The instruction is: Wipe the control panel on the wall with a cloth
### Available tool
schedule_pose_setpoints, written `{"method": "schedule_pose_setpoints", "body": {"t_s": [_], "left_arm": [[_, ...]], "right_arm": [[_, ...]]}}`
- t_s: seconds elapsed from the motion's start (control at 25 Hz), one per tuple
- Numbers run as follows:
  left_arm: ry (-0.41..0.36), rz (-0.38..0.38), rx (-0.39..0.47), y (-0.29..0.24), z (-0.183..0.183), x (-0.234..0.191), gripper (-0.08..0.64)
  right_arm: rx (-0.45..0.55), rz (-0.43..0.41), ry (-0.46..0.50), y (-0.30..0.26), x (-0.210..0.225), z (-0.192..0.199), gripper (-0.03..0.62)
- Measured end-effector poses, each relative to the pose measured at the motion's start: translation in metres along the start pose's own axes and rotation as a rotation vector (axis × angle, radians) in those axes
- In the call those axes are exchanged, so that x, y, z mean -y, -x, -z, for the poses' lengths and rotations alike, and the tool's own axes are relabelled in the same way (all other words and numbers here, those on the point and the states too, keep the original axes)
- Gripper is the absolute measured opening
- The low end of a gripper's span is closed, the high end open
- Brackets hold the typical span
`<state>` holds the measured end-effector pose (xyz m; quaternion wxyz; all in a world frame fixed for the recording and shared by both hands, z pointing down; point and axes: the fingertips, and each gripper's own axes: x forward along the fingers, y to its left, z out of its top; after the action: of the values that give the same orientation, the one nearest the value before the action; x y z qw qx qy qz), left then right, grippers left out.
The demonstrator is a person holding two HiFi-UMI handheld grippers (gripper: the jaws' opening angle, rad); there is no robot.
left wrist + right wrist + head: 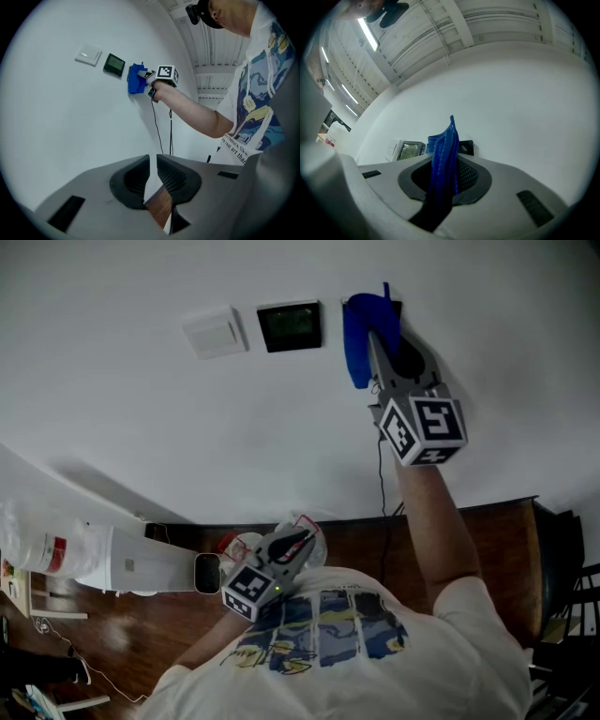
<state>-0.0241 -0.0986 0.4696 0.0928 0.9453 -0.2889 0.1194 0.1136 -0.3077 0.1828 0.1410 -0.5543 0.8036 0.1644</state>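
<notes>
On the wall [141, 418], well above its bottom edge, three fittings sit in a row: white switch [216, 331], screen unit [291, 325], then the control panel [397, 307] at the right end. The panel is mostly covered by the blue cloth [359, 338]; only a dark corner shows in the head view.

R arm is stretched out nearly straight, forearm bare, and reaches up to the panel. The right gripper [375, 332] points at the wall w/ its marker cube toward the person. In the right gripper view its jaws are clamped on the cloth [443, 164], which stands up between them in a folded ridge against the panel [467, 147].

L arm is bent at the elbow, w/ the left gripper [298, 542] held low by the chest, well apart from the wall fittings. Its jaws are all but together, only a slim gap, nothing between them [153, 180]. Wood floor [122, 634] lies below.
</notes>
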Motion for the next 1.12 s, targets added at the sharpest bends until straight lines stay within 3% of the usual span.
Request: {"method": "schedule_pose_setpoints", "body": {"t_s": [1.12], "left_arm": [[-0.021,0.016,-0.016,-0.015,-0.001,0.008,0.045]], "right_arm": [[-0.04,0.148,0.017,0.032,0.084,0.014,0.094]]}}
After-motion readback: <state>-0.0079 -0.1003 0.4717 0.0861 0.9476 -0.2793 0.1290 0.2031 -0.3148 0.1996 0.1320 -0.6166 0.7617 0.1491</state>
